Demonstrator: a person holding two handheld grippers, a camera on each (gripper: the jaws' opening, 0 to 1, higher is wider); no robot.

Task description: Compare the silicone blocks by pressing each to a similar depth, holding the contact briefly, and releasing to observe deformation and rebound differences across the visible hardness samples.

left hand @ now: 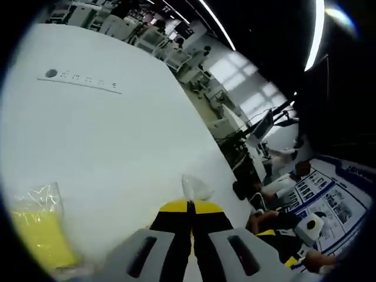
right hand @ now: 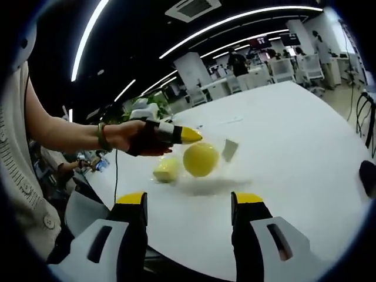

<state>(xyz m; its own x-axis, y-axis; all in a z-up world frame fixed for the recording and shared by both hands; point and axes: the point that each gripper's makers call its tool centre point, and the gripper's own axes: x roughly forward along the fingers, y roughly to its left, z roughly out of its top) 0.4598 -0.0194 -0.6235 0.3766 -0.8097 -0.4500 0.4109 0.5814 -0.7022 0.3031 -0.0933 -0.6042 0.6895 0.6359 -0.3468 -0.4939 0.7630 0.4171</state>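
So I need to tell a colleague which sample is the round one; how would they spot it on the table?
On the white table, look just below the left claw. The yellow ball sits there, between a paler yellow lump and a small clear piece; it alone is a smooth sphere.

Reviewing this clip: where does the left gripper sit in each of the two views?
Left gripper view: the left gripper rises from the bottom centre, its yellow-tipped jaws closed together above the white table.
Right gripper view: the left gripper is left of centre, held in a person's hand, its tip pointing right just above a round yellow block.
Shared landmark: the white table, which lies under the gripper in both views.
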